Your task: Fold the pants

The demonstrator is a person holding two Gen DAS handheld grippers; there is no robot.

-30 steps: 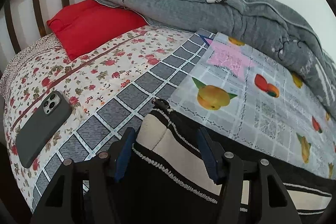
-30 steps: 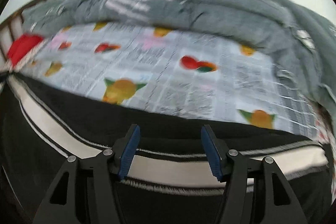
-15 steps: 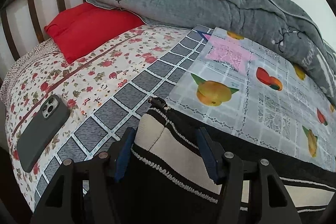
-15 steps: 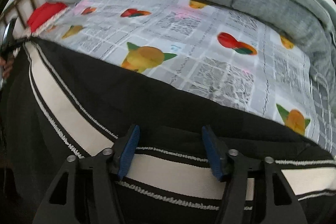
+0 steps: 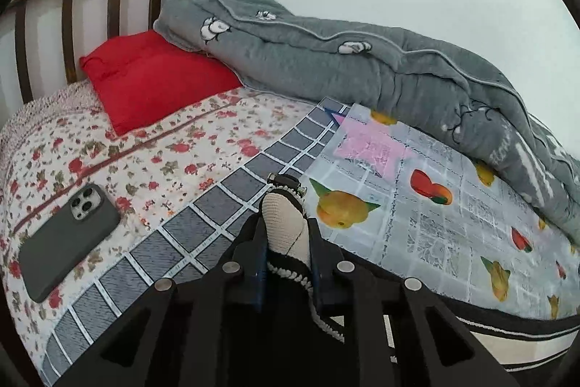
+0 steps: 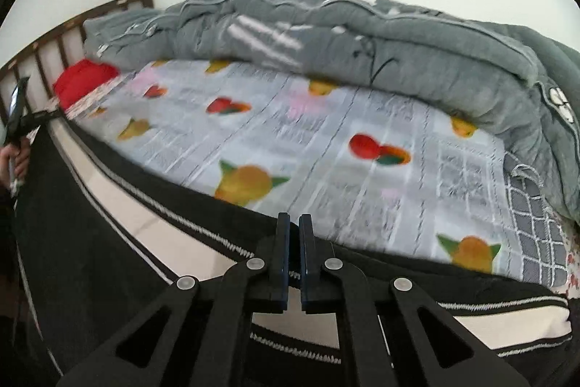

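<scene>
Pants (image 5: 286,234), black with cream stripe, at near edge of fruit-print sheet (image 5: 453,205); left wrist view: left gripper (image 5: 286,254) clamped on bunched cream end; phone (image 5: 69,238) well left of sheet; right wrist view: right gripper (image 6: 294,254) pinched nearly closed on pants (image 6: 137,216) edge; grey quilt (image 6: 362,42) beyond sheet (image 6: 326,140).

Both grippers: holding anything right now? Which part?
Left gripper is clamped on the pants at a bunched cream-stripe end; right gripper pinches their black edge beside the stripe.
</scene>
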